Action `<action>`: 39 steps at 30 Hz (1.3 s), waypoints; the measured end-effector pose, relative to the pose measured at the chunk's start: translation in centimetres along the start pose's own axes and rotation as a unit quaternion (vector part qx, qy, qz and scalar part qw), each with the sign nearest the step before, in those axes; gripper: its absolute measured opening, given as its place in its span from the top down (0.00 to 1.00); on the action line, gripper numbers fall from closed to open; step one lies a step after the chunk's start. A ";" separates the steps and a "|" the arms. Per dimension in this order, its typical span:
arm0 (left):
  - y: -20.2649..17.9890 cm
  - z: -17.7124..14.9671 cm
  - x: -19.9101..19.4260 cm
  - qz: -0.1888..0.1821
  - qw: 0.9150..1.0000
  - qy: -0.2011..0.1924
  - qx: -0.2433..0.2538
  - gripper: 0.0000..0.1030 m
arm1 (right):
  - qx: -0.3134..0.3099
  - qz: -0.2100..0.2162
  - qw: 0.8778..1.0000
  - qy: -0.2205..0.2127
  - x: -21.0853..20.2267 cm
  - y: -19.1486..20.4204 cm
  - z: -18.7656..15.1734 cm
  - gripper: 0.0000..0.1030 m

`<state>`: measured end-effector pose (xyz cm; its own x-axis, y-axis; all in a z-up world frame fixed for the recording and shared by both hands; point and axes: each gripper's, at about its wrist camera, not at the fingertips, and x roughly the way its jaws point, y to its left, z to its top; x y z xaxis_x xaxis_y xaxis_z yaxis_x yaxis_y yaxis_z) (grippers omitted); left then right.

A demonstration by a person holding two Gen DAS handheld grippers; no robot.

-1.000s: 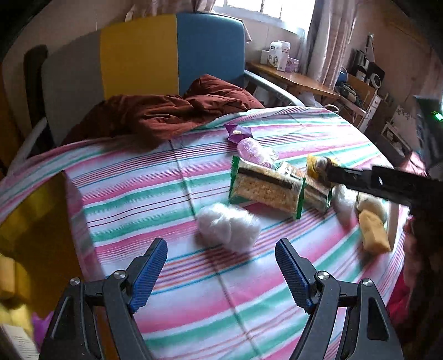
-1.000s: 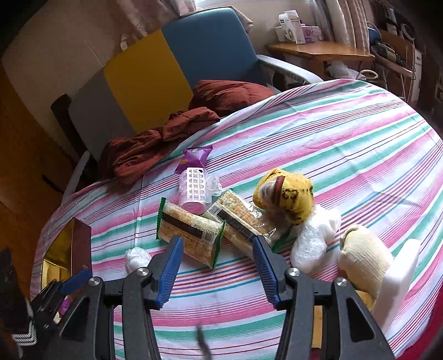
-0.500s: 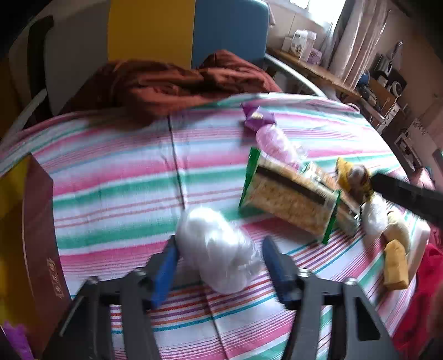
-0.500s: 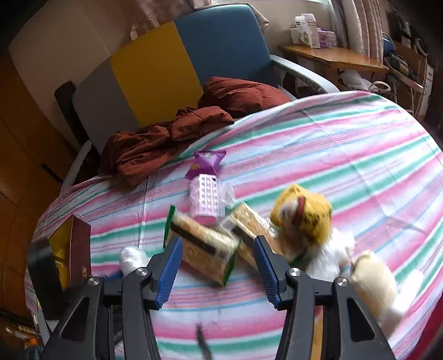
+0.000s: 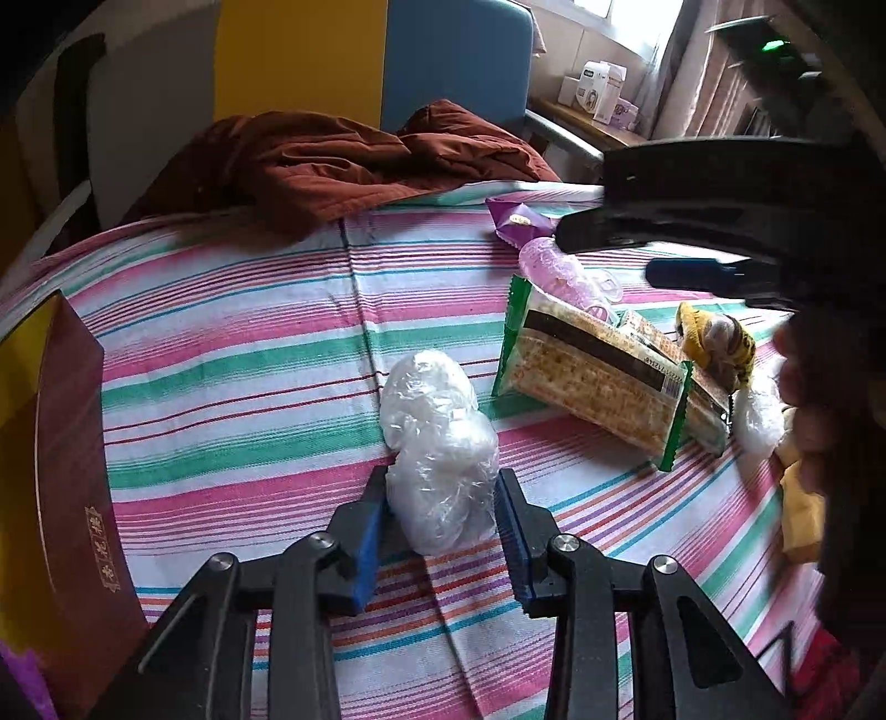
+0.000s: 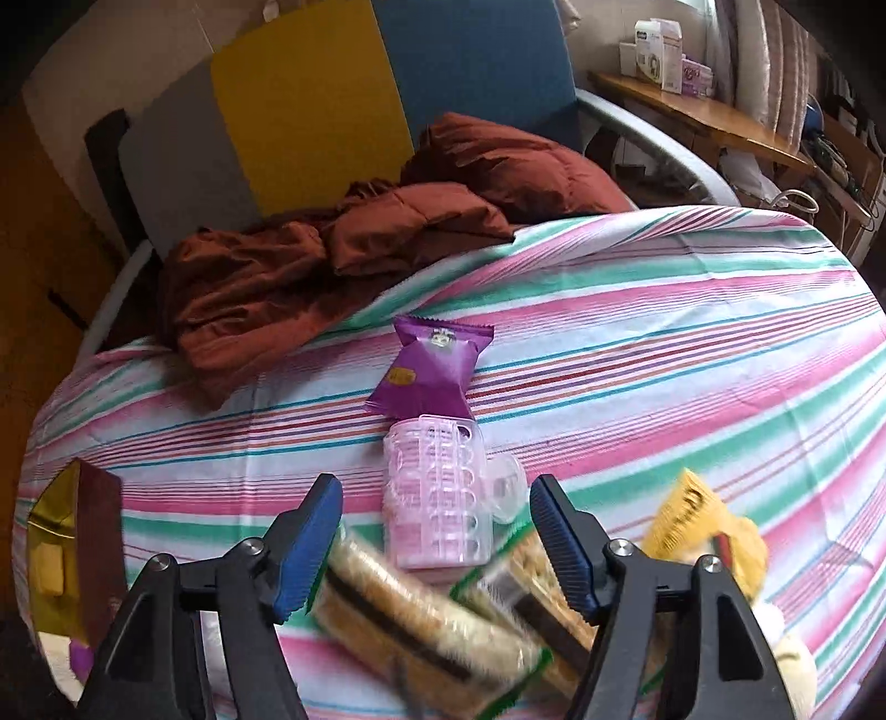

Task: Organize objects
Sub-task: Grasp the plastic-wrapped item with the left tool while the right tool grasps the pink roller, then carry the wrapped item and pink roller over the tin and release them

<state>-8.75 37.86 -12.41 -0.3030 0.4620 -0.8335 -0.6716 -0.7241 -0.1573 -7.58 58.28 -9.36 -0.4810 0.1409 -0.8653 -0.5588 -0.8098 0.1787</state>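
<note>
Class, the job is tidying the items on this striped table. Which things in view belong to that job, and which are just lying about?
Part of the job:
left gripper, closed on the plastic bundle
right gripper, open
cracker packs
pink container
purple packet
yellow toy
red box

Just lying about:
brown jacket
chair
shelf boxes

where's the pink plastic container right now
In the right wrist view the pink plastic container lies mid-table on the striped cloth, just below the purple snack packet and above the cracker packs.
</note>
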 end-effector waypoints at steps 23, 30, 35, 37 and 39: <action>0.6 -1.6 -3.8 -0.022 0.999 -0.047 -0.008 0.67 | -0.092 0.158 0.982 -0.037 -3.6 3.3 -0.9 0.42; 2.1 -2.1 -7.9 -0.021 0.997 -0.079 -0.016 0.67 | -0.134 0.172 0.975 -0.049 -5.3 6.7 -2.3 0.42; 4.1 -2.8 -11.3 -0.007 0.994 -0.102 -0.029 0.67 | -0.151 0.170 0.972 -0.054 -6.6 8.8 -3.5 0.42; 5.1 -3.4 -12.5 0.000 0.994 -0.106 -0.034 0.67 | -0.152 0.171 0.972 -0.055 -7.1 9.8 -4.1 0.42; 6.1 -4.1 -13.6 0.012 0.993 -0.112 -0.041 0.67 | -0.152 0.178 0.971 -0.056 -7.5 10.6 -4.7 0.42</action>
<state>-5.95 25.09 -4.25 -0.4674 0.5393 -0.7005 -0.6080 -0.7713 -0.1882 -6.72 45.95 -3.21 -0.6871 -0.1312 -0.7146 -0.1262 -0.9470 0.2952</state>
